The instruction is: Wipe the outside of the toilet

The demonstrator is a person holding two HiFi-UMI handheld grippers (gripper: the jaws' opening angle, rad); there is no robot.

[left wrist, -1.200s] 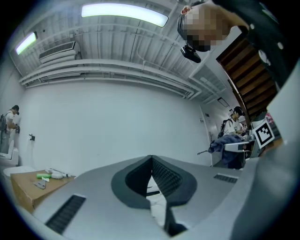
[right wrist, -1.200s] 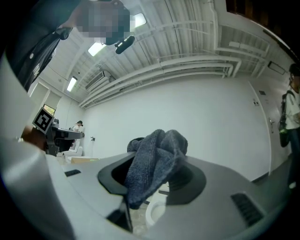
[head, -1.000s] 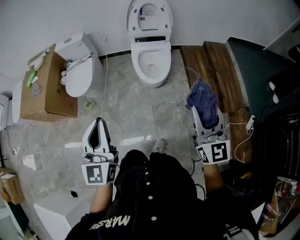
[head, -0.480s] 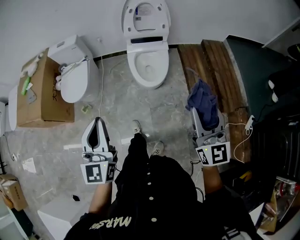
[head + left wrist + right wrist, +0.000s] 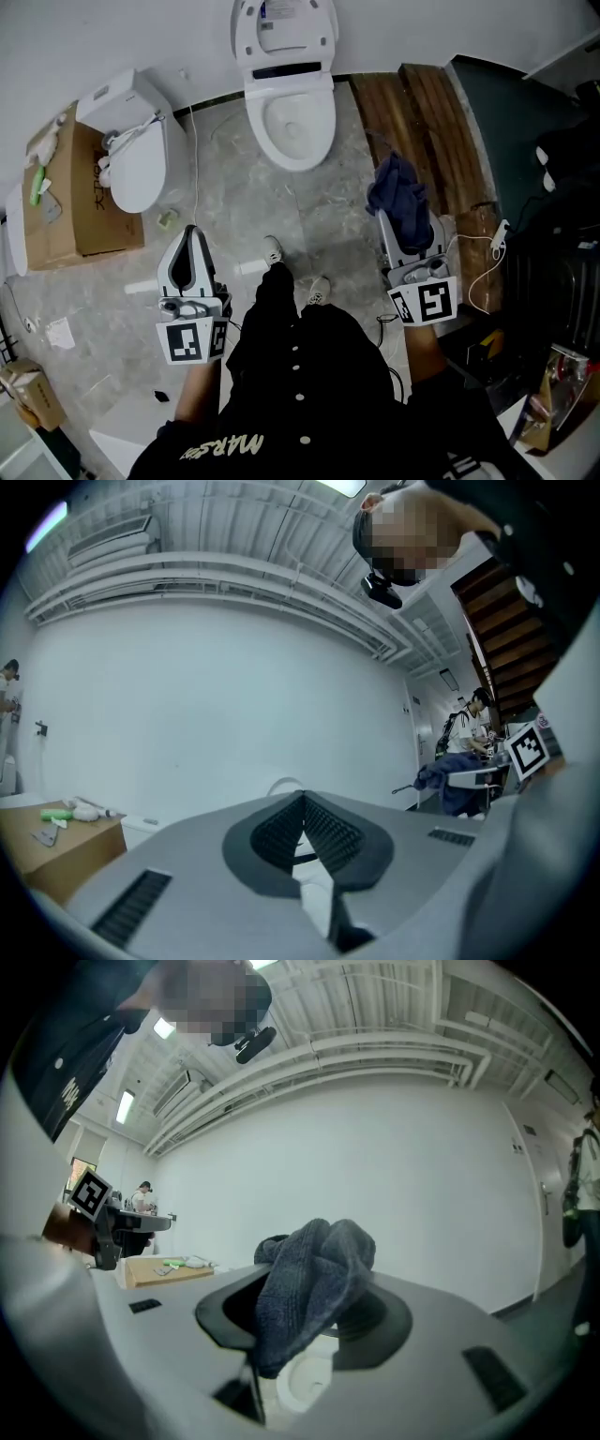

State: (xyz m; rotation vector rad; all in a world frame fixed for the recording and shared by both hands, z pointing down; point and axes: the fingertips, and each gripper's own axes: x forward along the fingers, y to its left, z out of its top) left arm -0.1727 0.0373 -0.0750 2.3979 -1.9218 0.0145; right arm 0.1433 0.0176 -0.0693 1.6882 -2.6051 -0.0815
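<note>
The white toilet [image 5: 289,112] stands against the far wall with its lid [image 5: 284,28] raised, straight ahead of me. My right gripper [image 5: 399,225] is shut on a dark blue cloth [image 5: 401,199], which bunches over its jaws; it hangs over the floor to the right of the bowl, well short of it. In the right gripper view the cloth [image 5: 314,1283] drapes across the jaws and the bowl [image 5: 305,1382] shows pale below. My left gripper [image 5: 191,234] is shut and empty, out over the floor to the left. Its pads [image 5: 323,832] meet at the tip.
A second toilet [image 5: 131,155] and a cardboard box [image 5: 66,187] sit at the left wall. Wooden planks [image 5: 412,112] and a dark platform [image 5: 511,141] lie to the right. A cable [image 5: 195,159] trails over the marble floor. The person's shoes [image 5: 272,251] are between the grippers.
The person has stepped forward: the toilet has slid up and left in the head view and a shoe has come forward. Both grippers keep their hold and state.
</note>
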